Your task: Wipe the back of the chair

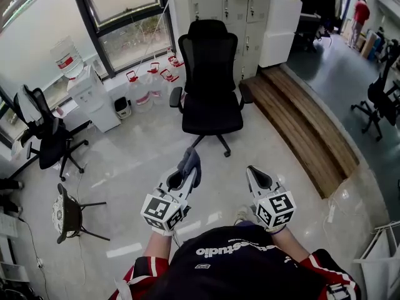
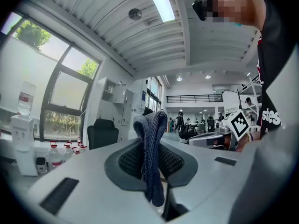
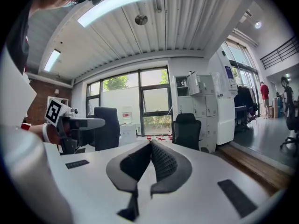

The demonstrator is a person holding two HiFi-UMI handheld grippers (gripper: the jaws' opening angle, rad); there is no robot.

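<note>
The black office chair (image 1: 210, 80) is standing ahead of both grippers and well apart from them, its seat facing them, with bare floor (image 1: 150, 167) lying open between. Water jugs (image 1: 150, 83) are crowding its left and a wooden step (image 1: 306, 130) is running along its right. The left gripper (image 1: 182, 175) is clamping a grey cloth (image 1: 190, 160). The right gripper (image 1: 256, 175), just beside it, is pressing its jaws together on nothing. Both are pointing forward.

Ahead of our jaws we see the pale glossy floor (image 1: 137, 161) carrying the black office chair (image 1: 210, 86); a stool (image 1: 65, 214) stands to their left, a wooden step (image 1: 306, 130) to their right.
</note>
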